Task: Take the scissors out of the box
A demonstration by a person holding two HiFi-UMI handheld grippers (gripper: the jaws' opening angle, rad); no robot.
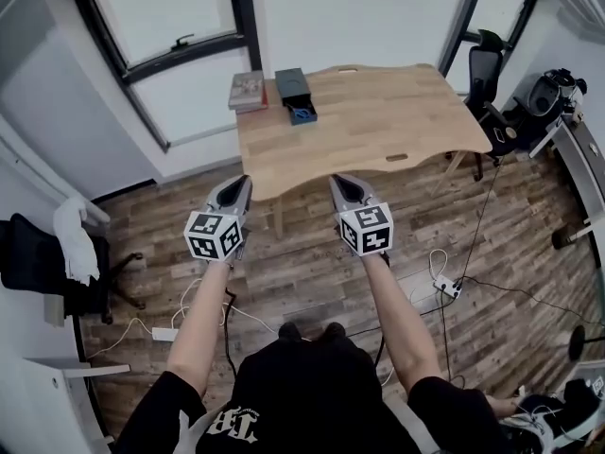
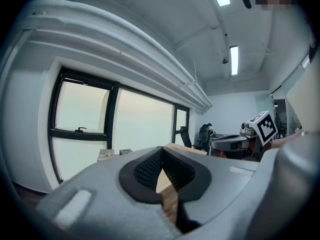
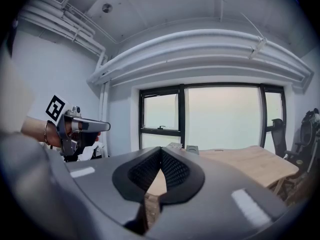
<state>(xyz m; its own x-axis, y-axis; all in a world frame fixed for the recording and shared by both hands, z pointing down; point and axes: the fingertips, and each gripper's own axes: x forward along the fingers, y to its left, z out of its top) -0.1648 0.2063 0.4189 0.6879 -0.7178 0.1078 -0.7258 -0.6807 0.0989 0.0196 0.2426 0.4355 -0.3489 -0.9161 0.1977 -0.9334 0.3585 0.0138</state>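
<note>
Ahead, wooden table [image 1: 378, 121] with dark box [image 1: 294, 91], plank floor [image 1: 284, 287], large windows [image 1: 170, 17].

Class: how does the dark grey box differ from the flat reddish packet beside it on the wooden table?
The dark grey box shows something blue in its open near end; the reddish packet looks closed. The box is darker, the packet paler. Both lie on the table.

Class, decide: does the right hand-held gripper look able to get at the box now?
Probably not yet: the right hand-held gripper hangs short of the table, and the box sits at its far edge. Nothing blocks the way.
</note>
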